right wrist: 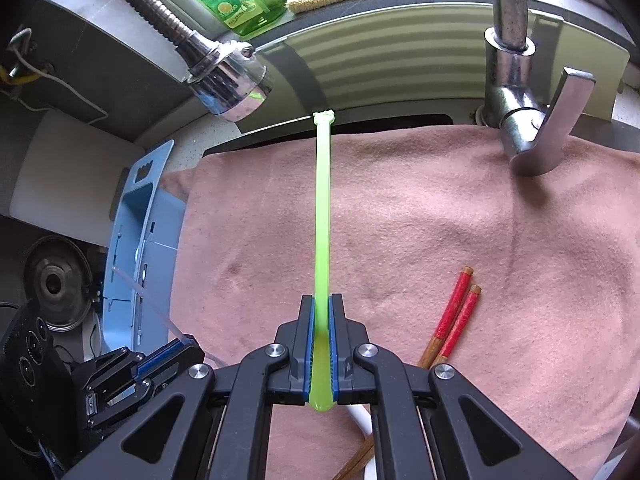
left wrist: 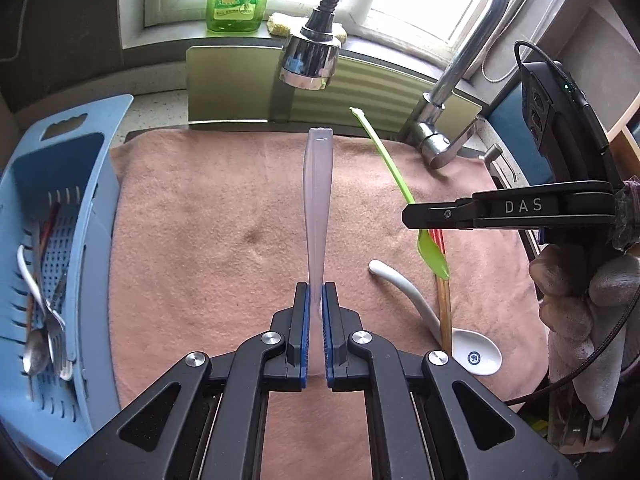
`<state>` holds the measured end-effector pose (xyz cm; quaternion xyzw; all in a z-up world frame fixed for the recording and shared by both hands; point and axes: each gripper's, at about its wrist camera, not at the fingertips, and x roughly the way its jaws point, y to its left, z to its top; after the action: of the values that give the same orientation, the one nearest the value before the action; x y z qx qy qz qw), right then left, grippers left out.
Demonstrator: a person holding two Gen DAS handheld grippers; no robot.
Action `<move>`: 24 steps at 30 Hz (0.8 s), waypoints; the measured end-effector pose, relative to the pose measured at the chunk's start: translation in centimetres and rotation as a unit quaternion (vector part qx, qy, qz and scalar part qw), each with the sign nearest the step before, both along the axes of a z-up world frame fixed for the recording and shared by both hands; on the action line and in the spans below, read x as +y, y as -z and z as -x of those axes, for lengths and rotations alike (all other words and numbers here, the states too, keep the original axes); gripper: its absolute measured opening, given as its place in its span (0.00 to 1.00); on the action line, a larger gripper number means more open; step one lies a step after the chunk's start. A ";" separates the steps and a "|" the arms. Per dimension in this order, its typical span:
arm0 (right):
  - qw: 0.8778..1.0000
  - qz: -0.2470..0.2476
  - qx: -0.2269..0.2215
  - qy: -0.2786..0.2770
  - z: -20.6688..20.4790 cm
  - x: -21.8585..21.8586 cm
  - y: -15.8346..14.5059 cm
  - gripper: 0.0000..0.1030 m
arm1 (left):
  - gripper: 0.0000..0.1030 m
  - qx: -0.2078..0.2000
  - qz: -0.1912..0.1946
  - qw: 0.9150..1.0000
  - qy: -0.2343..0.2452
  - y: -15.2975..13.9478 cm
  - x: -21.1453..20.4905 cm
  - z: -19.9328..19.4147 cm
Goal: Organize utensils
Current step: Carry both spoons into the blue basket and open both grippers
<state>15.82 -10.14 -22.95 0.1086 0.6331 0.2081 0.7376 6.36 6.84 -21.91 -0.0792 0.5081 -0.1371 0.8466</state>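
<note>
Over the pink towel (left wrist: 192,220) our left gripper (left wrist: 316,332) pinches a clear plastic spoon (left wrist: 318,200), and our right gripper (right wrist: 321,344) pinches a long green plastic spoon (right wrist: 323,208). Both stick out far, so they could bump the silver tap head (left wrist: 310,60) or slip before the blue basket (left wrist: 56,208) at the left.

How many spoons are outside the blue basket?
3: a translucent spoon in the left gripper, a green spoon in the right gripper, a white spoon on the towel.
</note>
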 end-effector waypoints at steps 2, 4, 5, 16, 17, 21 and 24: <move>1.000 -0.002 -0.002 -0.005 0.2 0.7 -0.2 0.06 | 0.05 -0.004 0.003 1.000 0.000 -0.4 0.6 0.2; 1.000 -0.004 -0.004 -0.008 0.5 1.0 -0.6 0.06 | 0.05 -0.009 0.007 1.000 -0.003 -0.8 1.1 0.5; 1.000 -0.005 -0.005 -0.009 0.7 1.2 -0.8 0.06 | 0.05 -0.012 0.008 1.000 -0.005 -1.0 1.5 0.5; 0.997 -0.049 -0.031 -0.057 2.0 8.3 -4.3 0.06 | 0.05 -0.044 0.003 0.998 -0.042 -4.5 7.9 2.2; 0.996 -0.053 -0.032 -0.062 2.1 9.1 -4.5 0.06 | 0.05 -0.047 0.001 0.998 -0.047 -4.9 8.6 2.4; 0.993 -0.067 -0.038 -0.086 2.4 12.9 -5.3 0.06 | 0.05 -0.053 -0.002 0.996 -0.066 -5.9 11.6 3.0; 0.991 -0.076 -0.040 -0.098 2.7 15.3 -5.6 0.06 | 0.05 -0.051 -0.007 0.995 -0.081 -6.1 13.9 3.5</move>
<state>13.14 5.20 -17.35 0.0930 0.5931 0.3310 0.7280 2.89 20.72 -15.86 -0.1068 0.4572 -0.0686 0.8802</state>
